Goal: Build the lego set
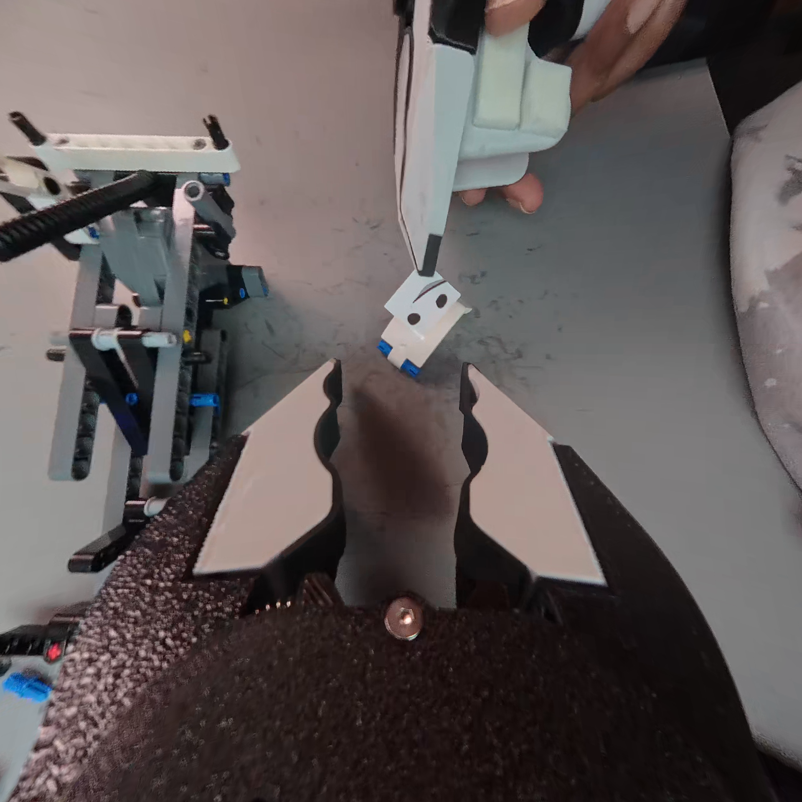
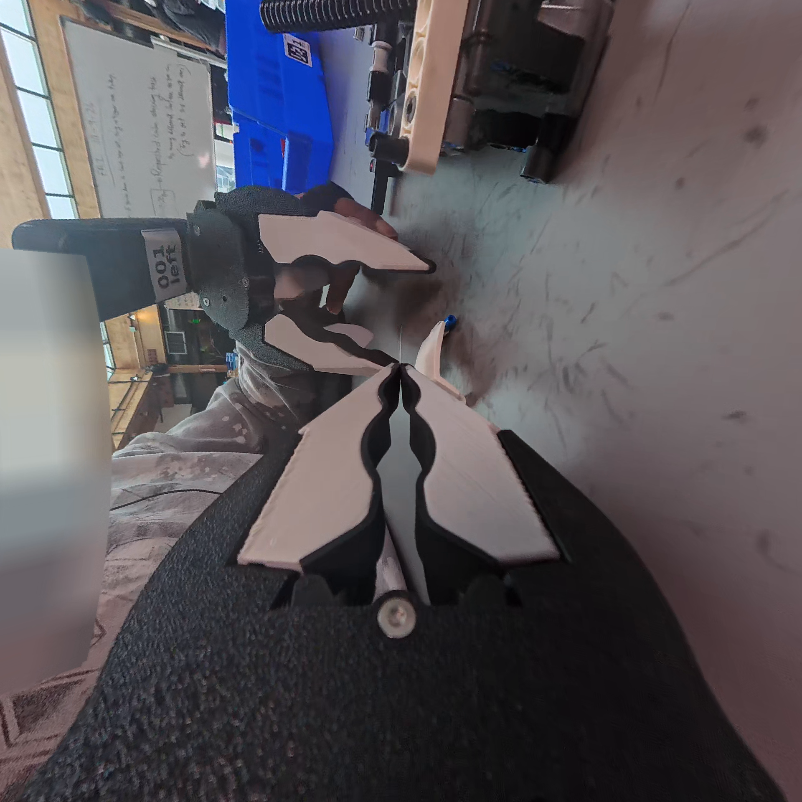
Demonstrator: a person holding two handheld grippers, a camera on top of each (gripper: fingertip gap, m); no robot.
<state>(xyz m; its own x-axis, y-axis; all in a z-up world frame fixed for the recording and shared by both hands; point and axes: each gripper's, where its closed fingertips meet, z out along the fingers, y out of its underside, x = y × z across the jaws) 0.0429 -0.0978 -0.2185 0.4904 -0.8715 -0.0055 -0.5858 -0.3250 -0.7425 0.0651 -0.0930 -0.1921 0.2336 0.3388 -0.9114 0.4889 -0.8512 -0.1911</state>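
Right tool (image 2: pixel 399 366) pinches a white lego panel (image 1: pixel 419 323) with blue pins at frame centre; left tool (image 1: pixel 401 369) gapes wide below it. Blue bin (image 2: pixel 277 100), upper left, contents hidden.

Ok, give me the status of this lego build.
Done: a tall grey-and-black frame stands assembled on the table. In hand: the right gripper is shut on a white panel with blue pins, apart from the frame; the left gripper is open just short of the panel. Left: attaching the panel; loose parts remain.
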